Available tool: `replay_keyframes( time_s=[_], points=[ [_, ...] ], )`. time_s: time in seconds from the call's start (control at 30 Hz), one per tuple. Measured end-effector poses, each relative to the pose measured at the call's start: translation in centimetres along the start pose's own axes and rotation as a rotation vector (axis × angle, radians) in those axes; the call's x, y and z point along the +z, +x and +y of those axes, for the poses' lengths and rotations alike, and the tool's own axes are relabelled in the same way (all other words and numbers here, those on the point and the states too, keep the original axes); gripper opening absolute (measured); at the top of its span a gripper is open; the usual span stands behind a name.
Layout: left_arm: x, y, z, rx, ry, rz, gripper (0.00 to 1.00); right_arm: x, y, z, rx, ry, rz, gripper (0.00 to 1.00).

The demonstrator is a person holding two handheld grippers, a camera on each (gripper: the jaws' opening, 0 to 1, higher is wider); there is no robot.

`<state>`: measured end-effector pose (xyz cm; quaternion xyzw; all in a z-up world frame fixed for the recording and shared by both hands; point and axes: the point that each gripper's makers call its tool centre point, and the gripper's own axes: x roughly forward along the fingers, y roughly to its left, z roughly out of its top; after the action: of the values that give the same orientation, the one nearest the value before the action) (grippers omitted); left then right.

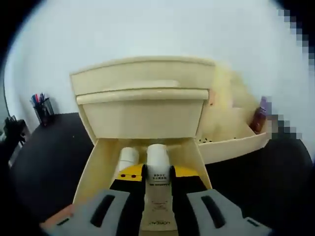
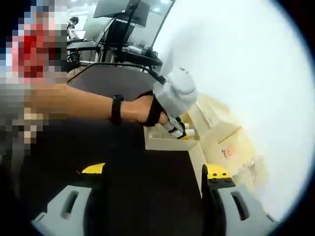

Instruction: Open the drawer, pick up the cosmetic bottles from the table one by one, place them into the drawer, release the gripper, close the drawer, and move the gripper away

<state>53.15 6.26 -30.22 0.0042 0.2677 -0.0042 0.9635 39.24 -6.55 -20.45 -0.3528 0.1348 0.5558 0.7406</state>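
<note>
On the black table (image 1: pixel 49 167) the drawer (image 1: pixel 93 172) stood open, one bottle (image 1: pixel 129 158) inside at eleven o'clock of my left gripper (image 1: pixel 158 206), which clamped another bottle (image 1: pixel 158 187), while my right gripper (image 2: pixel 147 206) gaped wide, empty.

Black table (image 1: pixel 54 157), cream drawer unit (image 1: pixel 142 93) with open drawer (image 1: pixel 93 167), pen cup (image 1: pixel 44 110) at far left

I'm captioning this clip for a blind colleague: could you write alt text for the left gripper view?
The left gripper holds a white-capped cosmetic bottle over the open drawer of a cream organizer, where another white bottle already lies. The organizer stands on a black table, with a pen cup beyond.
</note>
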Motion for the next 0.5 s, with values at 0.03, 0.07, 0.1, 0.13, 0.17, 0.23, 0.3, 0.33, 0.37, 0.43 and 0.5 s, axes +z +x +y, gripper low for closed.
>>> replay_keyframes(
  time_s=[0.03, 0.07, 0.1, 0.13, 0.17, 0.23, 0.3, 0.33, 0.37, 0.43, 0.5],
  points=[
    [-0.1, 0.0, 0.0, -0.001, -0.004, -0.002, 0.22, 0.0, 0.0, 0.0, -0.001, 0.0, 0.0, 0.72],
    [-0.1, 0.0, 0.0, -0.002, -0.015, -0.004, 0.23, 0.1, 0.0, -0.4, -0.001, -0.001, 0.0, 0.72],
    [0.0, 0.1, 0.2, -0.003, -0.019, -0.007, 0.23, 0.1, 0.0, -0.5, -0.003, -0.003, 0.001, 0.72],
    [-0.1, 0.1, 0.2, -0.003, -0.017, -0.009, 0.23, 0.1, 0.0, -0.6, -0.004, -0.005, 0.002, 0.72],
    [-0.1, 0.2, 0.2, -0.003, -0.016, -0.01, 0.23, 0.2, -0.1, -0.7, -0.004, -0.006, 0.001, 0.72],
    [0.1, 0.1, 0.3, 0.003, -0.011, -0.022, 0.23, 0.3, -0.1, -0.7, -0.004, -0.003, -0.002, 0.72],
    [0.5, -0.2, 0.2, 0.0, -0.02, -0.035, 0.24, 0.4, -0.2, -0.8, -0.007, 0.001, -0.005, 0.72],
    [0.8, -0.3, 0.1, -0.007, -0.025, -0.044, 0.25, 0.5, -0.2, -1.1, -0.006, 0.0, -0.006, 0.72],
    [0.9, -0.4, 0.1, -0.011, -0.028, -0.047, 0.27, 0.5, -0.1, -1.2, -0.006, -0.001, -0.006, 0.72],
    [1.2, -0.7, 0.1, -0.009, -0.027, -0.06, 0.28, 0.5, -0.1, -1.1, -0.006, -0.002, -0.003, 0.72],
    [1.5, -1.4, 0.1, -0.014, -0.028, -0.08, 0.29, 0.4, 0.0, -0.6, -0.005, 0.002, -0.006, 0.72]
  ],
)
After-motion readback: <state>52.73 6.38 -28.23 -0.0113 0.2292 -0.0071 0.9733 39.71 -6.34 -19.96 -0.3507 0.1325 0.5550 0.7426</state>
